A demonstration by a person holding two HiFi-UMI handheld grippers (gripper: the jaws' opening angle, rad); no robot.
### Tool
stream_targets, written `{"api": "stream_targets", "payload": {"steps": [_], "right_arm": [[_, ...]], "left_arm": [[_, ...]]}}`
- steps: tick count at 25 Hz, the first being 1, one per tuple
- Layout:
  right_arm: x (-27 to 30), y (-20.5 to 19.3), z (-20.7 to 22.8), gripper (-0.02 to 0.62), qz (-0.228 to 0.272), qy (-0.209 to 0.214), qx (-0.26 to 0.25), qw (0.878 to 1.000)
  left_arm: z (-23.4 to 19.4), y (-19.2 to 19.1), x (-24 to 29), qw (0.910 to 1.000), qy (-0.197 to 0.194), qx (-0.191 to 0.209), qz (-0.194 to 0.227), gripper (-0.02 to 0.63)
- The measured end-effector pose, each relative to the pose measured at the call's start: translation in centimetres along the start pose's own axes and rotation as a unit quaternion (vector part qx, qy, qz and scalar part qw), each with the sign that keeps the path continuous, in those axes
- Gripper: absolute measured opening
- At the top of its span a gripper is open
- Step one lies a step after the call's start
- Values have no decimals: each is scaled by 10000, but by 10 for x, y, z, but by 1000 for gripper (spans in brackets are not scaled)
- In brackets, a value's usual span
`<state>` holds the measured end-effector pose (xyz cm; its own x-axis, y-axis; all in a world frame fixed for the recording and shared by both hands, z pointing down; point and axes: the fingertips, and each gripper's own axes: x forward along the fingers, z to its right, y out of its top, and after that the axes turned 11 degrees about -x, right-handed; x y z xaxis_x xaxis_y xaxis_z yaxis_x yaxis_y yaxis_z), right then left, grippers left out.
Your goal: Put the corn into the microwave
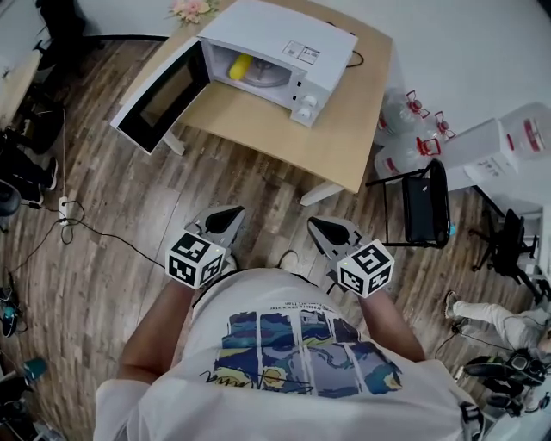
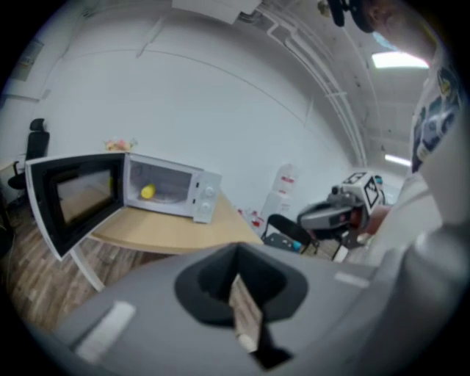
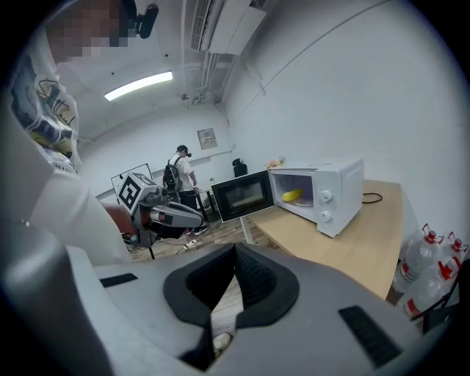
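Note:
The yellow corn [image 1: 240,65] lies inside the white microwave [image 1: 284,43], whose door [image 1: 159,95] hangs wide open to the left. Both grippers are held close to my body, well short of the table. The left gripper [image 1: 225,217] and the right gripper [image 1: 325,228] each come to a closed point with nothing between the jaws. In the left gripper view the corn [image 2: 147,192] shows far off past the shut left gripper [image 2: 236,272]. The right gripper view also shows the corn [image 3: 291,195] in the distant microwave [image 3: 334,194], beyond the shut right gripper [image 3: 235,253].
The microwave stands on a wooden table [image 1: 344,129] with flowers [image 1: 191,9] at its back edge. A black chair [image 1: 426,205] and water bottles [image 1: 405,112] stand to the table's right. Cables [image 1: 69,215] trail over the wood floor at left. Another person's legs [image 1: 491,314] show at far right.

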<state>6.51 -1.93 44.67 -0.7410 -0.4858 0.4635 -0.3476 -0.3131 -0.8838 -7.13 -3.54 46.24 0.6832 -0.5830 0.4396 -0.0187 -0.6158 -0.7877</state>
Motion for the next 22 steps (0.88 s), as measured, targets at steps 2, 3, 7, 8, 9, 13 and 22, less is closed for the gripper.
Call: {"api": "stream_targets", "payload": {"steps": [2,3,7,8,9,13,22], "right_arm": [[10,6,-11,9,-15,7,-58,10000],[14,8,-16,9,-13,-1,-79,10000],[34,18,-40,9,6,-11,-127,9999],[39,20,-46,9,11,0,-152,9999],[43,22,-53,9,14,11,-180,9998],[58,27,-74,9,-17,-16,-255,9997],[76,31,-111,9,-150,-106,-380,9991]], "left_arm": [[-7,-1,-13,10000,12,63,34,8],[-10,-2,-19,10000,-6,63,53,8],[-25,-5,-45,9999,-52,30,116,8],[-30,-6,-51,9999,-46,11,130,8],[-34,-8,-58,9999,-40,-6,142,8],[-48,-16,-80,9999,-57,-36,138,8],[-65,-29,-111,9996,-190,-94,204,8]]}}
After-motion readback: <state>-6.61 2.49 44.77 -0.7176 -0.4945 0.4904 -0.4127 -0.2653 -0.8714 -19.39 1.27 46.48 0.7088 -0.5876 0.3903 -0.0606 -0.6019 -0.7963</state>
